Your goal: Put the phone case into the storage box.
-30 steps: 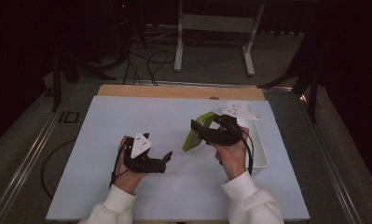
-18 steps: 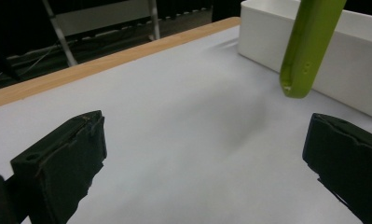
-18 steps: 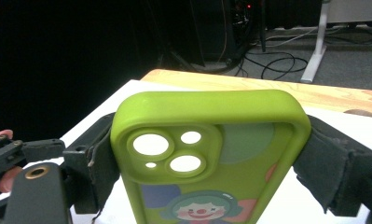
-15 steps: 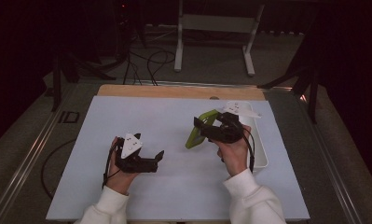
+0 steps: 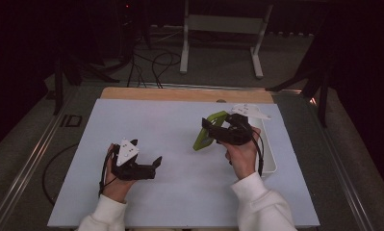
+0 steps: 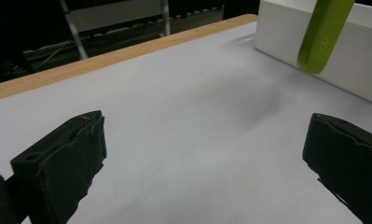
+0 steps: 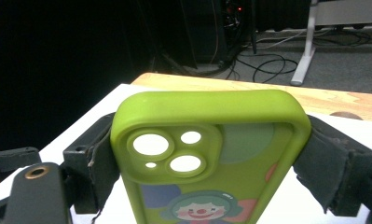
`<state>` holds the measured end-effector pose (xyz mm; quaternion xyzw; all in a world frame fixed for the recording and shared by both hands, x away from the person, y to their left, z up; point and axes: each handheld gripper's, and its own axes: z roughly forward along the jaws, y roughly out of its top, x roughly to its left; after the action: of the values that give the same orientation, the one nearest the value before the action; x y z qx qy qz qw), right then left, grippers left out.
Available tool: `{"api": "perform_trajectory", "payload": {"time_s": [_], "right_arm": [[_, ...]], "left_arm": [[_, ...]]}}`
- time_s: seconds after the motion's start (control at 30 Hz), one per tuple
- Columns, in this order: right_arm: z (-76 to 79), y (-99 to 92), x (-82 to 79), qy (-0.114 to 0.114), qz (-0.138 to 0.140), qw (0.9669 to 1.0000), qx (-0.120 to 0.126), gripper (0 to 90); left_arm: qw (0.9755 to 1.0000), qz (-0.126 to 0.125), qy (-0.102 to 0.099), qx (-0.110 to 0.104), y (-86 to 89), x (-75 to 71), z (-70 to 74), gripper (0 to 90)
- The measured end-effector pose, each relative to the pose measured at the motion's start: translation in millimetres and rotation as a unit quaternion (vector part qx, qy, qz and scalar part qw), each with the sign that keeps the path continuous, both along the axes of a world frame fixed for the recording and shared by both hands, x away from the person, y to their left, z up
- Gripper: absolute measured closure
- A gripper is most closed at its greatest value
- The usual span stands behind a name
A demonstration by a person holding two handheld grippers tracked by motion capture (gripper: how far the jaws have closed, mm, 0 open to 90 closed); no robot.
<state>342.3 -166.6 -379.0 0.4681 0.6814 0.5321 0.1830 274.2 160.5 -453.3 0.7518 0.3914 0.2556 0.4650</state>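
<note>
A lime-green phone case with a cartoon face is held upright above the white mat, right of centre. My right gripper is shut on it. In the right gripper view the case shows its camera cutout, with a black pad pressed on each long side. My left gripper is low over the mat at the near left, open and holding nothing. Its jaws stand wide apart in the left gripper view, where the case hangs at the top right.
A white bin sits on the mat just right of my right hand; its wall shows in the left gripper view. A wooden strip borders the mat's far edge. Beyond the table are a metal stand and cables on the floor.
My left gripper has drifted left and nearer the table's front edge, still open. The right gripper with the green case has barely moved.
</note>
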Motion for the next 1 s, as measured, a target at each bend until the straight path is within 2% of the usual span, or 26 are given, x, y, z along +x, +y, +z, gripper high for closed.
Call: {"api": "perform_trajectory", "payload": {"time_s": [0.63, 1.0], "right_arm": [[2.6, -8.6, 6.7, 0.0, -0.017, 0.9999, -0.002, 15.8], [2.7, -10.7, 9.3, 0.001, -0.023, 0.9997, -0.003, 15.8]], "left_arm": [[0.9995, 0.026, 0.012, -0.012, 33.9, -14.9, -20.0, 0.0], [0.9994, 0.032, 0.003, -0.012, 46.3, -25.9, -22.7, 0.0]]}}
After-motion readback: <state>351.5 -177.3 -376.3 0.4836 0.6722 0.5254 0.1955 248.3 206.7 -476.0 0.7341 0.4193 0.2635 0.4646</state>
